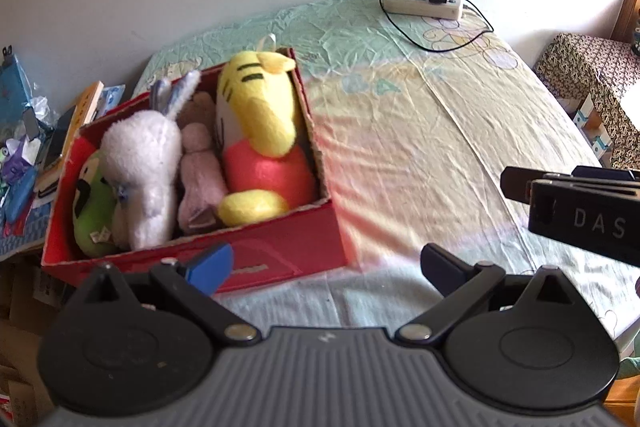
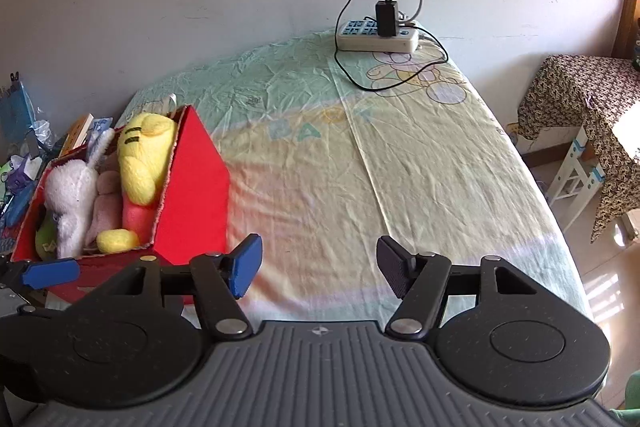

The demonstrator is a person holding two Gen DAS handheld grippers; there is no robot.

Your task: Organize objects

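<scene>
both my tongs, left (image 1: 326, 269) and right (image 2: 318, 269), gape wide, empty, over the bed (image 2: 360, 167). red box (image 1: 256, 255) on bed's left edge holds four plush toys (image 1: 260, 131). power strip (image 2: 378, 37) far by wall.

The green plush (image 1: 94, 203) lies largely hidden behind the white rabbit plush (image 1: 140, 167) and the red box (image 1: 256, 247) wall. The pink plush (image 1: 198, 179) is partly covered by its neighbours. The right gripper (image 1: 576, 203) is cut off by the left wrist view's right edge. Clutter (image 1: 24, 147) beside the box is too small to identify.
</scene>
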